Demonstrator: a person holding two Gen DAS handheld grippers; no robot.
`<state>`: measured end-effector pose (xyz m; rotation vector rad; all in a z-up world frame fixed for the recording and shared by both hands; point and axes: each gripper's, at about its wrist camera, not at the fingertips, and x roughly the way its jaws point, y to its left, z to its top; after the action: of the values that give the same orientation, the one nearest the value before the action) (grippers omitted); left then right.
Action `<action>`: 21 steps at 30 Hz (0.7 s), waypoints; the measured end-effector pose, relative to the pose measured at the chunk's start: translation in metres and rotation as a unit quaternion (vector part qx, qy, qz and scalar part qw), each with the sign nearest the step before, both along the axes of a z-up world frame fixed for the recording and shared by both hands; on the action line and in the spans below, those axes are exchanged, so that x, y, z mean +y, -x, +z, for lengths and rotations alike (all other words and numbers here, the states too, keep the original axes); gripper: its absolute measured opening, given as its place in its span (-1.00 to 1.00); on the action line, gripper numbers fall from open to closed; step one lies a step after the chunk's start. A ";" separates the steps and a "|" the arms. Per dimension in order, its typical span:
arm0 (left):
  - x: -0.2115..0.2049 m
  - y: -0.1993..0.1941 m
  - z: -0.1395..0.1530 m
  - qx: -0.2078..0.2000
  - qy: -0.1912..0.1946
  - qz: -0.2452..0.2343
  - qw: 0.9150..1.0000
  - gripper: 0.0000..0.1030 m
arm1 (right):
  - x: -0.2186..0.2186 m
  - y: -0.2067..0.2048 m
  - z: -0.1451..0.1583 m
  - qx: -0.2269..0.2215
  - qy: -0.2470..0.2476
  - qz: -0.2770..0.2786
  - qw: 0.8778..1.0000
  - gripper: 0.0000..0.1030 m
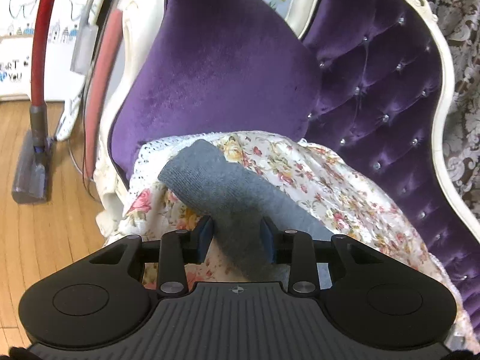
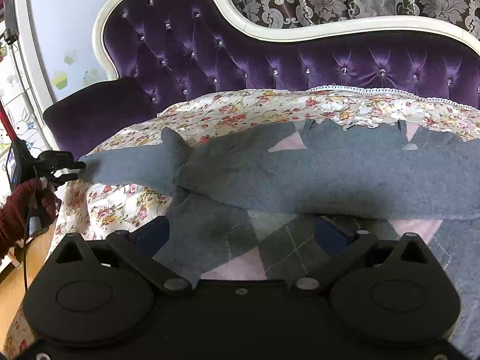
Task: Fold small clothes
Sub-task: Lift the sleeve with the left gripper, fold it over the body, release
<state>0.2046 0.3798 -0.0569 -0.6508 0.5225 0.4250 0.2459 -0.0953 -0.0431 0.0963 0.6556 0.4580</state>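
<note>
**A:** What has the left gripper (image 1: 237, 237) got, and why there?

**B:** Its blue pads (image 1: 205, 240) are closed narrow on the sleeve (image 1: 210, 180) of the grey sweater (image 2: 300, 180); the knit runs out between the fingers toward the cushion end of the sofa. I'd judge it holds the cuff end so the sleeve can be drawn straight, or carried across the body as one flap; a pinch at the tip gives control over the whole length.

**B:** From the right wrist view that gripper sits at the left edge of the floral cover (image 2: 240, 108), with the sleeve stretched out from the body to it.

**A:** And the right gripper (image 2: 243, 234)?

**B:** Jaws spread wide, nothing between them; it hangs low over the argyle front (image 2: 270, 246) near the front edge of the cover; whether it touches the cloth, I can't tell. Likely waiting to pin the body or take the hem while the sleeve comes over.

**A:** Where does the garment lie overall?

**B:** Spread across the cover on the seat of the purple sofa (image 2: 270, 66), its far edge near the cover's lace-trimmed back edge; a grey band already lies folded across the middle; so I'd call the fold begun, not done.

**A:** Anything beyond?

**B:** A purple cushion (image 1: 216, 69) at the sofa's end; a red vacuum (image 1: 39, 75) standing on the wooden floor (image 1: 45, 240), well clear.
</note>
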 end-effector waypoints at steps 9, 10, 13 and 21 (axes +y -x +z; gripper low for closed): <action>-0.002 -0.005 0.005 -0.012 -0.026 -0.007 1.000 -0.89 | 0.004 0.000 -0.002 0.006 0.005 0.005 1.000 0.99; -0.004 -0.001 0.010 -0.022 -0.032 -0.003 0.999 -0.89 | 0.003 0.000 -0.002 0.007 0.004 0.005 1.000 0.99; -0.013 0.011 0.030 -0.044 -0.060 0.003 0.997 -0.89 | 0.002 -0.001 -0.003 0.009 0.003 0.006 1.000 0.99; -0.050 0.037 0.107 -0.126 -0.130 -0.034 0.983 -0.89 | -0.007 0.001 -0.003 0.011 -0.013 0.003 1.000 0.99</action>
<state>0.1673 0.3295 0.0501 -0.4253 0.2414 0.3321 0.2446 -0.1019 -0.0460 0.1248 0.6724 0.4718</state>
